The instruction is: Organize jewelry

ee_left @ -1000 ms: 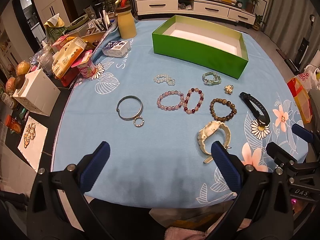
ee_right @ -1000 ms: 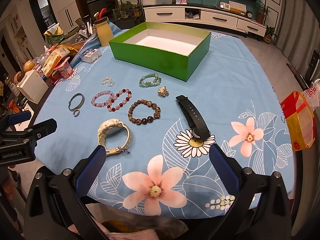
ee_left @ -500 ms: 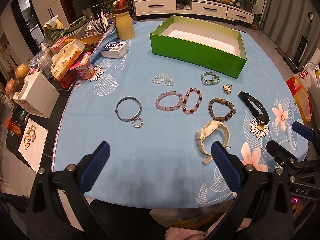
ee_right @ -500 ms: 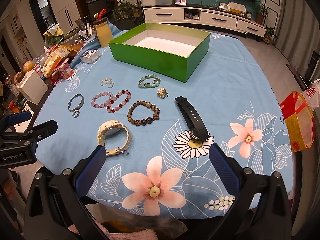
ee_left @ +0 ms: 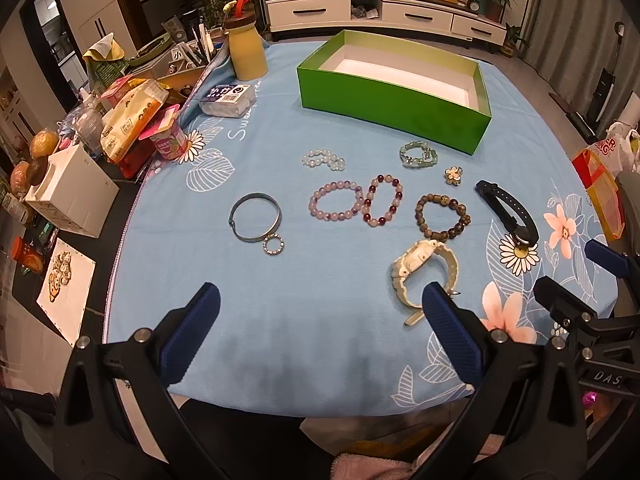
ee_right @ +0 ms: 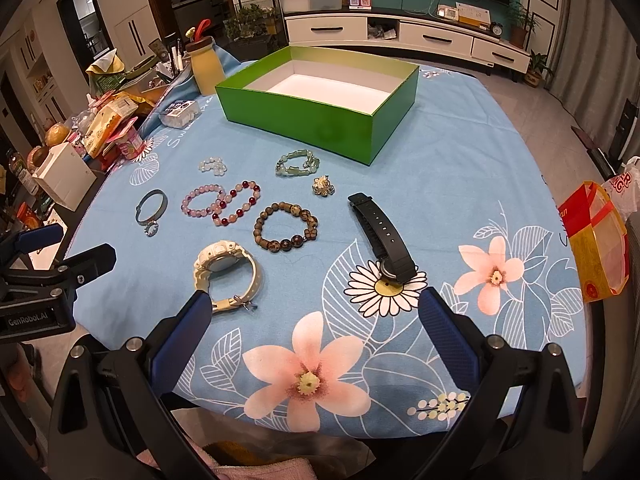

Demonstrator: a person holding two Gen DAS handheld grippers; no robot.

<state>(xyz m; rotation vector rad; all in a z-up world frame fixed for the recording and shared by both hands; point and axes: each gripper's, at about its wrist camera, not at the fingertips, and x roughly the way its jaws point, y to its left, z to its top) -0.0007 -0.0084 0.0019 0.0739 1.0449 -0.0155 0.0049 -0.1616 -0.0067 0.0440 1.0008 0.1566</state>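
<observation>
Jewelry lies on a blue flowered tablecloth before an open green box with a white inside. There is a silver bangle, a pink bead bracelet, a red bead bracelet, a brown bead bracelet, a white watch, a black watch, a green bracelet and a small brooch. My left gripper is open and empty over the table's near edge. My right gripper is open and empty, nearest the white and black watches.
A yellow bottle, snack packets, a pink cup and a white carton crowd the table's left side. A clear bead bracelet lies near the box. A red and yellow bag stands off the right edge.
Both grippers have drawn back and up a little, so the jewelry sits slightly higher in the views. Nothing on the table has moved.
</observation>
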